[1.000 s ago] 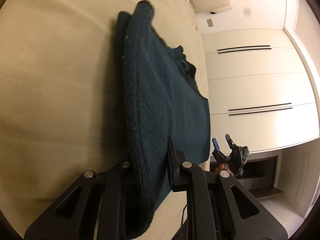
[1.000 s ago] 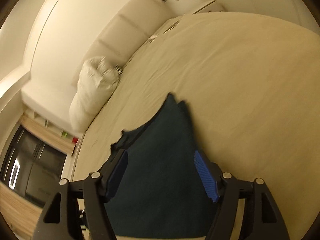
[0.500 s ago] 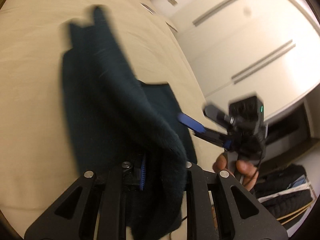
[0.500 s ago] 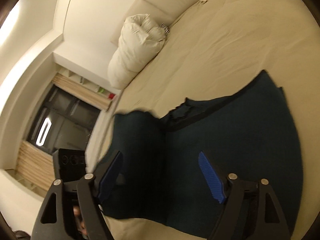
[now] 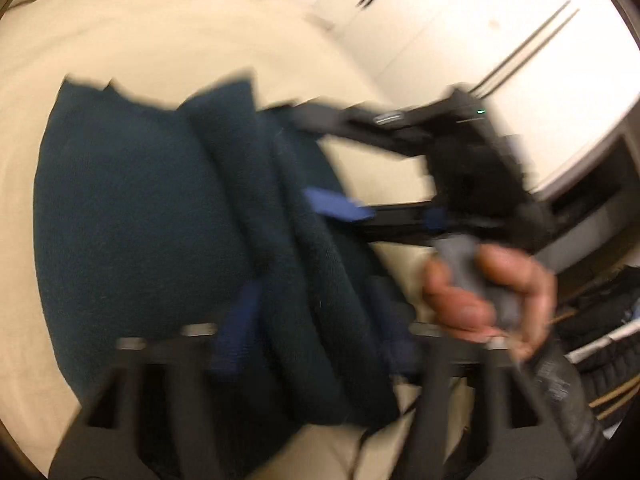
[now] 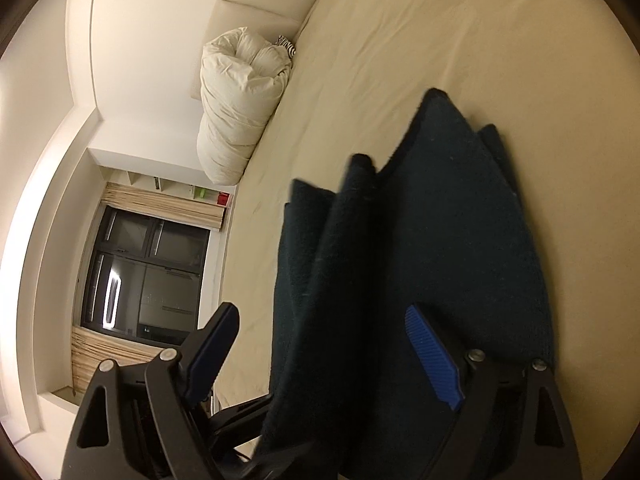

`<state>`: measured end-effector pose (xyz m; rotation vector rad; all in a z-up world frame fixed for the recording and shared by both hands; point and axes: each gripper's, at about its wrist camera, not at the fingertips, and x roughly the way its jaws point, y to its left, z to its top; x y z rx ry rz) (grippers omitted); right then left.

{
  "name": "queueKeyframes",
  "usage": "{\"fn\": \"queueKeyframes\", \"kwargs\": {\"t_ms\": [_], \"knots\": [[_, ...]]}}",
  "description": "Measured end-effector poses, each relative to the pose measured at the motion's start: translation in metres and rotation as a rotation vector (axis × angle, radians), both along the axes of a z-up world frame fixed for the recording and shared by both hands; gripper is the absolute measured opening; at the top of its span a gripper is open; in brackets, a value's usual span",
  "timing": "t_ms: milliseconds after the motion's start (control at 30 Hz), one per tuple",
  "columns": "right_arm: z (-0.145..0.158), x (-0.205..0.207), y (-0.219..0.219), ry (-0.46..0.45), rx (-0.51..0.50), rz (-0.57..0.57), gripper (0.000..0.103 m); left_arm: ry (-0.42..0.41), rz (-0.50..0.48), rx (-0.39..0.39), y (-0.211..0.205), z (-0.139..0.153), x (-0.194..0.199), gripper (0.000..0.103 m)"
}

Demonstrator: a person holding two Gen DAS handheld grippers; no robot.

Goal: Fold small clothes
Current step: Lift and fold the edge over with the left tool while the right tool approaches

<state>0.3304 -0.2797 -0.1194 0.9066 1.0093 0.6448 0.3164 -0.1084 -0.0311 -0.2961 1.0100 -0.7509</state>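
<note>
The left wrist view is smeared by motion blur, so edges of the dark teal knit garment (image 5: 140,216) and the left gripper (image 5: 316,328) are soft; its blue pads look spread with a thick fold of fabric between them, but whether they pinch it cannot be told. The right gripper (image 6: 324,356) stands wide, with the garment's bunched folds between its blue pads (image 6: 434,360) and nothing pinched. The garment lies folded into ridges on the beige bed (image 6: 480,40); its lower end is cut off by the frame. A white rolled duvet (image 6: 240,100) sits by the headboard. Half a second earlier the right gripper was farther from the left one; now it reaches in close over the fabric.
</note>
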Motion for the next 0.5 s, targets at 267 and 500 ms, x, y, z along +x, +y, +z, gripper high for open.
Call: {"fn": "queueKeyframes", "kwargs": {"t_ms": [267,500], "knots": [[0.002,0.001,0.019,0.034,-0.161,0.061,0.082,-0.053,0.030,-0.020,0.045,0.010,-0.024,0.078],[0.002,-0.001,0.044,0.035,-0.353,0.101,0.050,0.009,0.082,-0.072,0.083,-0.015,-0.025,0.078]]}}
